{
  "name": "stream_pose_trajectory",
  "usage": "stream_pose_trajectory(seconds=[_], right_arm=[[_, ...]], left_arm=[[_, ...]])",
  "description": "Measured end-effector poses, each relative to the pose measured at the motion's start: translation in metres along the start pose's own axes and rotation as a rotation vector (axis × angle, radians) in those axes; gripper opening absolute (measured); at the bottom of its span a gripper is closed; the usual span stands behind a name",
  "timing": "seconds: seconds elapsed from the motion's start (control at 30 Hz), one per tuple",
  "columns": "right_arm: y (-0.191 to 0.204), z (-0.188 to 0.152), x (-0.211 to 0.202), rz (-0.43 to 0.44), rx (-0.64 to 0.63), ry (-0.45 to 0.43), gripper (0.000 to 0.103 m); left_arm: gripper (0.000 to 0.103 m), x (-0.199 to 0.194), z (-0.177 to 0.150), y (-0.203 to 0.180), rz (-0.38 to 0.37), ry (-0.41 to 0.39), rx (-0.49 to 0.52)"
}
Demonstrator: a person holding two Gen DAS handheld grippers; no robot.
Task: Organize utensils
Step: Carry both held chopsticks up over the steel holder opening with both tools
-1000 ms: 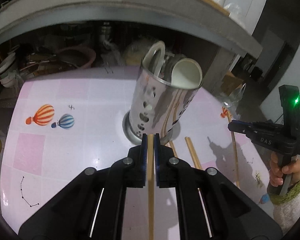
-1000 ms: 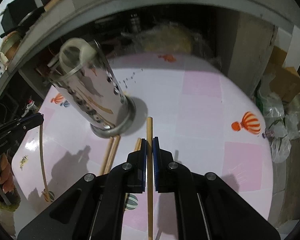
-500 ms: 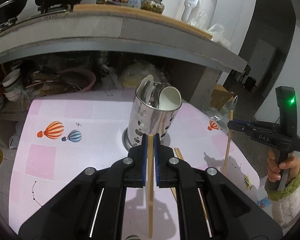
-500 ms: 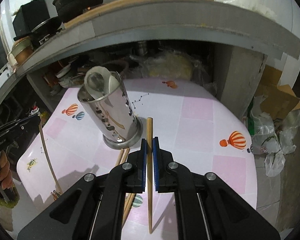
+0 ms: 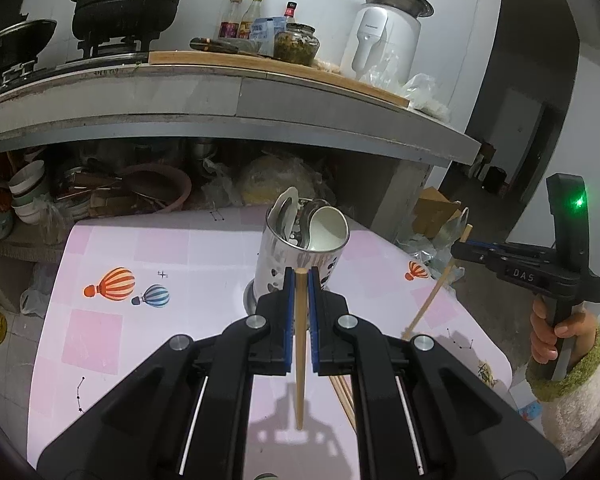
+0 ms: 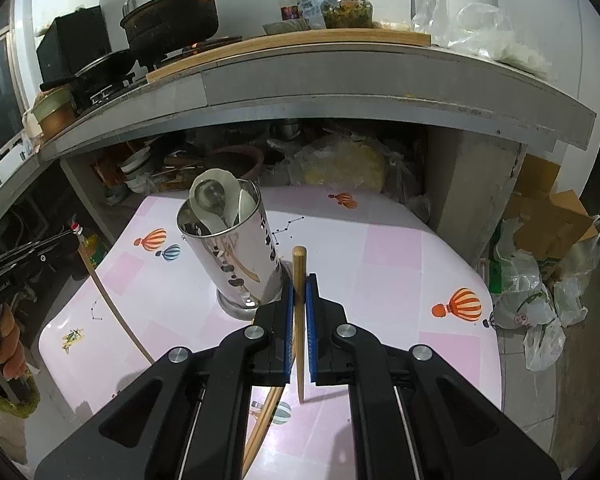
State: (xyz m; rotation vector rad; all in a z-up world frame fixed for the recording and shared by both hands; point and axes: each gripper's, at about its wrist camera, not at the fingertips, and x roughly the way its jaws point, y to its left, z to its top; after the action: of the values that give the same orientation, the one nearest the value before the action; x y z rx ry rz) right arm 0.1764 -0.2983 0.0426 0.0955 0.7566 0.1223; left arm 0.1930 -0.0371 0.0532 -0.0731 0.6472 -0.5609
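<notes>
A shiny metal utensil holder [image 5: 300,256] with white spoons in it stands on the pink table [image 5: 100,320]; it also shows in the right wrist view [image 6: 236,256]. My left gripper [image 5: 301,280] is shut on a wooden chopstick [image 5: 300,360], held upright above the table, in front of the holder. My right gripper [image 6: 299,284] is shut on another chopstick [image 6: 299,320], held upright right of the holder. More chopsticks [image 5: 344,396] lie on the table; they also show in the right wrist view [image 6: 264,424].
A grey counter [image 5: 220,92] overhangs the table's far side, with pots, bottles and a jar on top. Bowls and basins [image 5: 148,188] sit under it. Plastic bags and cardboard [image 6: 540,280] lie on the floor at the right.
Both grippers have risen and pulled back from the holder, each still holding its chopstick. The holder looks smaller and the counter top has come into view.
</notes>
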Motion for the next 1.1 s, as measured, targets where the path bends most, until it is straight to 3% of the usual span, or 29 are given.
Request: stream_pose_trajectory(seconds=[0.5, 1.1], right_arm=[[0.014, 0.027, -0.021, 0.014, -0.048, -0.061, 0.006], [0.048, 0.145, -0.062, 0.159, -0.137, -0.173, 0.006]], left_arm=[[0.005, -0.024, 0.033, -0.016, -0.021, -0.079, 0.047], [0.005, -0.056, 0.163, -0.035, -0.058, -0.228, 0.099]])
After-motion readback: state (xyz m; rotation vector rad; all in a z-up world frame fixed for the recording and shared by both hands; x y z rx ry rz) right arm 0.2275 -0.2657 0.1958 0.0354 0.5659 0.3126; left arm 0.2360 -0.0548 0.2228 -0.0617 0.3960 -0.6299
